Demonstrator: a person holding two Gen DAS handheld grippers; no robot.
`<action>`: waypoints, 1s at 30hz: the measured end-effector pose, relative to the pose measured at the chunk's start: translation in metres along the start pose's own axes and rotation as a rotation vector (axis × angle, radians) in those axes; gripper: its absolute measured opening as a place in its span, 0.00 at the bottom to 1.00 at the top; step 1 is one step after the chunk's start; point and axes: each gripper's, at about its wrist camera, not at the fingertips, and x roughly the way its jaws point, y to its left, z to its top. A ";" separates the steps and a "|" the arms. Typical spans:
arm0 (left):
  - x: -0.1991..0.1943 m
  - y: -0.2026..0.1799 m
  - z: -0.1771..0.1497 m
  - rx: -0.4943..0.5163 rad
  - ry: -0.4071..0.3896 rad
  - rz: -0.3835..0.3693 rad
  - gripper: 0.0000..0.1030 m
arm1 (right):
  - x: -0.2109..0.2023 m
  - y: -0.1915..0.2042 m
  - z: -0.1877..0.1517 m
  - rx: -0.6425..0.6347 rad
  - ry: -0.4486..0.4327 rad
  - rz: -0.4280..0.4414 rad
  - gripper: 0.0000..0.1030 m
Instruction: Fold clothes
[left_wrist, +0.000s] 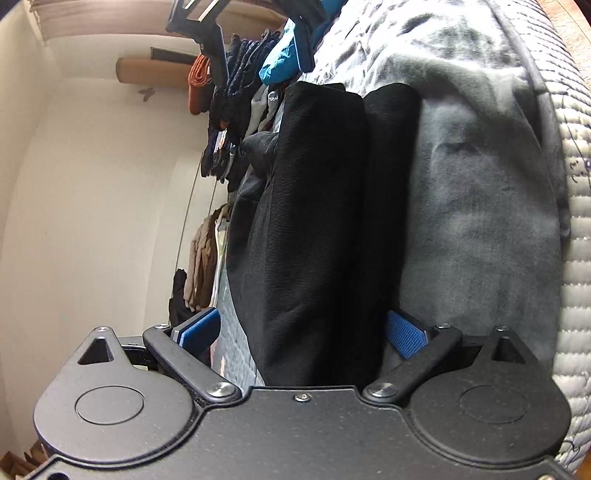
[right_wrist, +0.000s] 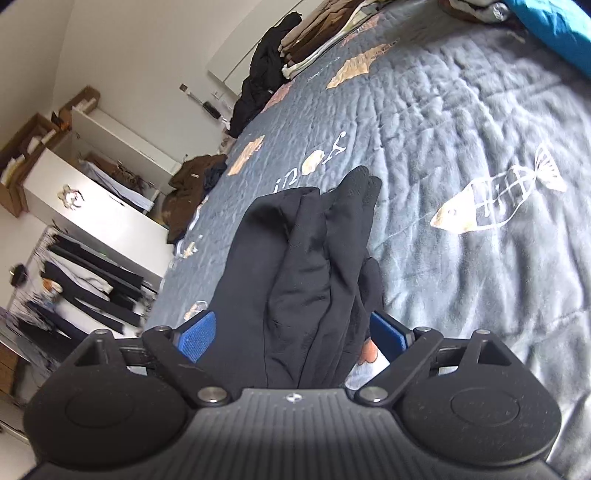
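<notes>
Between the blue pads (right_wrist: 194, 334) of the right gripper (right_wrist: 291, 332) runs a bunched black garment (right_wrist: 295, 266). The jaws stand wide, and neither pad can be seen pressing on the cloth — it seems to drape through the gap rather than being pinched. The left gripper (left_wrist: 303, 332) shows much the same: its blue pads (left_wrist: 406, 334) are spread far apart, with a thick double fold of the same black garment (left_wrist: 317, 206) lying between them, apparently not squeezed.

The garment hangs and rests over the quilted grey bedspread (right_wrist: 461, 110), which is printed with a fish skeleton (right_wrist: 498, 199). In the right wrist view its far end reaches toward the middle of the bed. In the left wrist view it lies along the bed beside a grey fleece blanket (left_wrist: 472, 206) that runs toward the bed's edge.

The fabric looks thin, soft and limp, probably light and a little slippery. It will likely sag and slide from a loose hold, and the layers may shift apart. A hold at the corners or along a hem, catching every layer, seems soundest.

Further out, a heap of mixed clothes (left_wrist: 240, 110) sits at the far end of the bed, and folded stacks (right_wrist: 317, 33) line another edge.
</notes>
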 end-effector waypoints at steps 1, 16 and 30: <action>-0.001 0.000 -0.001 -0.001 0.000 0.000 0.93 | 0.001 -0.005 -0.001 0.017 -0.001 0.021 0.88; 0.027 0.017 0.005 -0.019 -0.015 -0.034 1.00 | 0.013 -0.006 0.003 0.032 0.025 0.050 0.88; 0.045 0.030 0.016 -0.157 0.085 -0.076 1.00 | 0.007 -0.014 0.003 0.043 0.024 0.035 0.88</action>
